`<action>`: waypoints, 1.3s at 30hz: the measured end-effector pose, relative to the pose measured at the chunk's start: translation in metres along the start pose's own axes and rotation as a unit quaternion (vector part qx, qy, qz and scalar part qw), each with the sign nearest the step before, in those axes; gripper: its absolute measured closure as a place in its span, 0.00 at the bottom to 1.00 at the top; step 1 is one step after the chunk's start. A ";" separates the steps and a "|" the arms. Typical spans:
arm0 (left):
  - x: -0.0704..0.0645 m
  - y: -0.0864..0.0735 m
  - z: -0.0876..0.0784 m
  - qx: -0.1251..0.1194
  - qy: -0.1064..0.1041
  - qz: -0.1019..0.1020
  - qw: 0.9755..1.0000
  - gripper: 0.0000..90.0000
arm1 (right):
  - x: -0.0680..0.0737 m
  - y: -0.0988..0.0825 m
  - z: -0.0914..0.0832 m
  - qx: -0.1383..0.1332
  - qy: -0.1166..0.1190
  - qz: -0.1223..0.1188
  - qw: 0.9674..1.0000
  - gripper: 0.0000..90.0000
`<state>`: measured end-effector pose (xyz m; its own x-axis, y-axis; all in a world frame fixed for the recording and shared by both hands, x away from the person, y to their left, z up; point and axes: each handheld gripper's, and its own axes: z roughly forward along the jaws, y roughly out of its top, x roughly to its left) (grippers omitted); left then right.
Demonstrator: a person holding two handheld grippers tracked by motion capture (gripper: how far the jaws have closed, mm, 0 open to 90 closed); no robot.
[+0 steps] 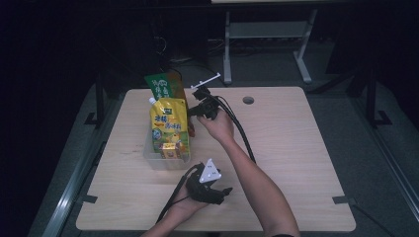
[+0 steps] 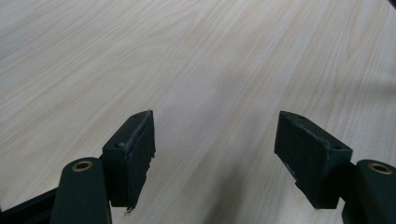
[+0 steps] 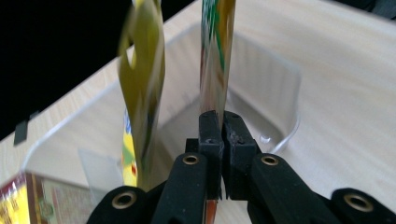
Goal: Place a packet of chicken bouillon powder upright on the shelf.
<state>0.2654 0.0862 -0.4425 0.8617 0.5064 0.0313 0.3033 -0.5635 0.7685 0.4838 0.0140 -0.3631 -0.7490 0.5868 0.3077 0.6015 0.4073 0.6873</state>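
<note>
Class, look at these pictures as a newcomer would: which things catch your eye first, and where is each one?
The bright yellow spouted pouch stands out first, upright in the clear plastic bin at the left of the pale wooden table. Next, the right tool is clamped on the edge of a thin green and orange packet over that bin. The left tool hangs open above bare wood near the front edge.

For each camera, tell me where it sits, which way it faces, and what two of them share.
High view: above the near side, looking down on the table; both forearms show.
Left gripper view: on the left tongs, facing bare tabletop, jaws open.
Right gripper view: on the right tongs, shut on a pouch over the bin.
High and right gripper views share pouch and bin.
</note>
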 end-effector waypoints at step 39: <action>0.003 0.000 0.000 -0.003 0.004 -0.004 1.000 0.32 | 0.005 -0.027 0.016 0.028 -0.010 -0.021 0.999 1.00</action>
<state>0.2676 0.0875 -0.4422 0.8562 0.5158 0.0293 0.3083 -0.5557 0.7721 0.4681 0.0169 -0.3908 -0.7683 0.5819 0.2666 0.5852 0.4698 0.6609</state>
